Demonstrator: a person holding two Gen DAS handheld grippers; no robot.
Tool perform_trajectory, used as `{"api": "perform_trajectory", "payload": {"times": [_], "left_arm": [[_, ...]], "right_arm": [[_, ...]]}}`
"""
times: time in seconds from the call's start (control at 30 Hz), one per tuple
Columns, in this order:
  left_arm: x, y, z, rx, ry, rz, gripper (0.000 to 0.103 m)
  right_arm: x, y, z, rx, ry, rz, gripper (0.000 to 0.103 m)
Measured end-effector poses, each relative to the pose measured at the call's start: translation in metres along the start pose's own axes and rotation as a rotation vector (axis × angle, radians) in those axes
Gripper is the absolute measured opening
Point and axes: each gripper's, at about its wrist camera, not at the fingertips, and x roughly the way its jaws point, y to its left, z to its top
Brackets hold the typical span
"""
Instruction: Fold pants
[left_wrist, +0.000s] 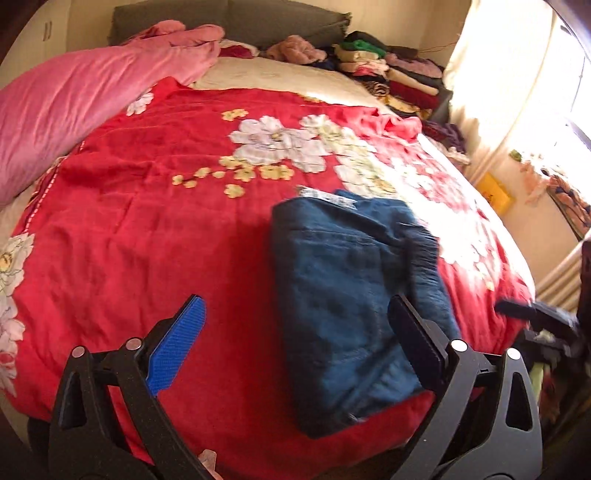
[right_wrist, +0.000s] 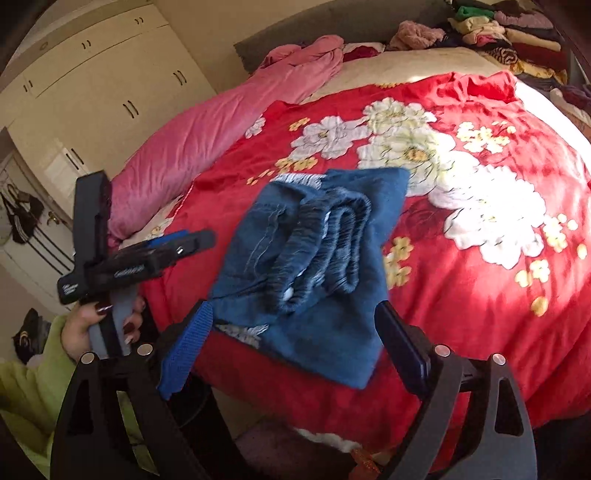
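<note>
- Left wrist view: left gripper (left_wrist: 297, 328) jaws spread wide, nothing between the pads, hanging above the near edge of the bed.
- Folded blue jeans (left_wrist: 351, 295) lie flat as a compact stack on the red floral blanket (left_wrist: 147, 229), near the bed's front edge, a bit right of centre; white label sticks out at the far end.
- Right-hand black finger (left_wrist: 417, 343) overlaps the jeans in the picture; cannot tell if it touches.
- Risk: that finger could snag the top layer on any sideways move and pull the fold open.
- Pink duvet (left_wrist: 92, 96) bunched at far left, pile of folded clothes (left_wrist: 391, 70) at the far right corner. No containers visible here.
- Right wrist view: right gripper (right_wrist: 295, 332) also wide open, empty, low over the near end of the jeans (right_wrist: 314, 258).
- Elastic waistband (right_wrist: 325, 247) sits curled in 2 loops on top, not flat; looks loose, so the stack may spring open.
- Jeans close to the bed edge; a nudge could slide them off.
- Left gripper (right_wrist: 129, 254) seen at left, held by a hand (right_wrist: 96, 328) with a green sleeve.
- Cream wardrobe (right_wrist: 92, 81) doors shut, contents hidden.
</note>
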Motion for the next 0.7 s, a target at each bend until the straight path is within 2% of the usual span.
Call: {"api": "perform_trajectory", "payload": {"times": [0.03,0.1,0.2,0.33,0.43,0.47,0.5,0.53,0.6,0.7], "left_arm": [[0.005,0.003,0.003,-0.005,0.009,-0.006,0.071],[0.015,0.003,0.009,-0.004,0.034,-0.03,0.053],[0.027,-0.006,0.015,0.018,0.049,-0.057,0.05],[0.046,-0.017,0.019,0.058,0.067,-0.033,0.05],[0.058,-0.02,0.02,0.064,0.085,-0.017,0.051],[0.06,-0.021,0.02,0.068,0.086,-0.011,0.051],[0.062,-0.021,0.019,0.073,0.087,-0.005,0.051],[0.063,-0.021,0.018,0.074,0.09,0.0,0.051],[0.065,-0.019,0.018,0.073,0.093,0.001,0.052],[0.066,-0.019,0.019,0.067,0.095,-0.003,0.053]], "right_arm": [[0.009,0.004,-0.003,0.019,0.027,0.023,0.089],[0.025,0.013,-0.007,0.04,0.073,0.055,0.088],[0.046,0.02,-0.008,0.087,0.108,0.069,0.081],[0.071,0.019,0.002,0.174,0.129,0.035,0.081],[0.089,0.01,0.008,0.24,0.137,0.049,0.08],[0.094,0.007,0.008,0.243,0.14,0.044,0.073],[0.097,0.006,0.007,0.224,0.145,0.046,0.037],[0.097,0.006,0.006,0.208,0.15,0.058,0.026],[0.088,0.005,0.003,0.199,0.129,0.084,0.018],[0.073,0.009,-0.004,0.143,0.109,0.073,0.016]]}}
